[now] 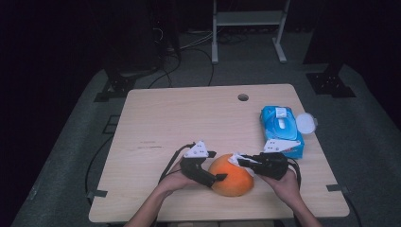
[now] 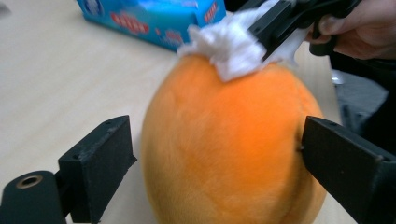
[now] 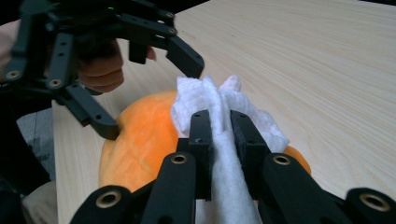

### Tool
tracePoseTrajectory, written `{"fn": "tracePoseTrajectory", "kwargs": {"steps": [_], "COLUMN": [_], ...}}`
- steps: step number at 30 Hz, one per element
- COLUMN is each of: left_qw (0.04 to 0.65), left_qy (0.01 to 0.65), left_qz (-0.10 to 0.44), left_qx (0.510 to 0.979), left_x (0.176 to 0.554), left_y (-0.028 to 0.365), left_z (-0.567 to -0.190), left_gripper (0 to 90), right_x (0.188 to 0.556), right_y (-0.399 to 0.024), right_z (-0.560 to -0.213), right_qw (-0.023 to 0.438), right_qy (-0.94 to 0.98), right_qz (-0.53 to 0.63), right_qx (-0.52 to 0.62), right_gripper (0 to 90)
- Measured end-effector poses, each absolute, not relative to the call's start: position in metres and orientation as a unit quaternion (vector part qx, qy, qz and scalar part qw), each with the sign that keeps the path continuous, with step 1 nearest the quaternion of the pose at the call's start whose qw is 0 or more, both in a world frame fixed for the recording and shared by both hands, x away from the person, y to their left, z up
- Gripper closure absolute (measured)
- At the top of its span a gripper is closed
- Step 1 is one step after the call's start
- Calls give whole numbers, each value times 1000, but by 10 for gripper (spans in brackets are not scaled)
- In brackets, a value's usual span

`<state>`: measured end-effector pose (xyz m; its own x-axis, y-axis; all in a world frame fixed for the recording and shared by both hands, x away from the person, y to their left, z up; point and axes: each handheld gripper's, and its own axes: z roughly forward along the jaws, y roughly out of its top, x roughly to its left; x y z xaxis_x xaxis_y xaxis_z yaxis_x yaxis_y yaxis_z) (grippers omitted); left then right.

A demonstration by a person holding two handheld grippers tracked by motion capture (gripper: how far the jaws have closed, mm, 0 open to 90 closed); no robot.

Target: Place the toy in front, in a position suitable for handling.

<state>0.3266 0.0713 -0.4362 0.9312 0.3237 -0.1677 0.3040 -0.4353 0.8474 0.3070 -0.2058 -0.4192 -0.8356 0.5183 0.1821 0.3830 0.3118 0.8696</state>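
A round orange plush fruit (image 1: pixel 231 182) lies near the table's front edge. My left gripper (image 1: pixel 216 165) stands open around its left side. In the left gripper view the left gripper (image 2: pixel 217 149) has a jaw on each flank of the fruit (image 2: pixel 233 116), the left jaw a little off the fur, the right jaw at its edge. My right gripper (image 1: pixel 242 161) is shut on a white tissue (image 1: pixel 236 158) and holds it against the fruit's top. In the right gripper view the tissue (image 3: pixel 210 93) sits crumpled between the right gripper's (image 3: pixel 219 121) jaws, over the fruit (image 3: pixel 140 140).
A blue pack of wipes (image 1: pixel 281 130) lies at the table's right side, with a round white lid (image 1: pixel 305 122) beside it. The wooden table (image 1: pixel 189 118) has a cable hole (image 1: pixel 243 97) near its far edge. A white frame stands on the floor behind.
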Motion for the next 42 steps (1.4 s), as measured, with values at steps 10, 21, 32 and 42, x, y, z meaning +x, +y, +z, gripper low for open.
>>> {"fn": "tracePoseTrajectory", "kwargs": {"steps": [10, 21, 32, 42], "left_qw": [501, 498, 496, 477], "left_qy": [164, 141, 180, 129], "left_qz": [33, 142, 90, 126], "left_qx": [849, 844, 845, 860], "left_x": [318, 311, 320, 306], "left_y": [64, 58, 64, 54], "left_z": [-433, -432, -434, -427], "left_gripper": [322, 239, 204, 184], "right_x": [303, 302, 304, 295], "right_y": [-207, -197, -199, -183], "right_z": [-414, -412, -416, -404], "right_qw": [73, 113, 100, 121], "right_qy": [809, 806, 809, 813], "right_qz": [515, 518, 515, 520], "right_qx": [274, 263, 266, 232], "right_gripper": [792, 796, 797, 800]}}
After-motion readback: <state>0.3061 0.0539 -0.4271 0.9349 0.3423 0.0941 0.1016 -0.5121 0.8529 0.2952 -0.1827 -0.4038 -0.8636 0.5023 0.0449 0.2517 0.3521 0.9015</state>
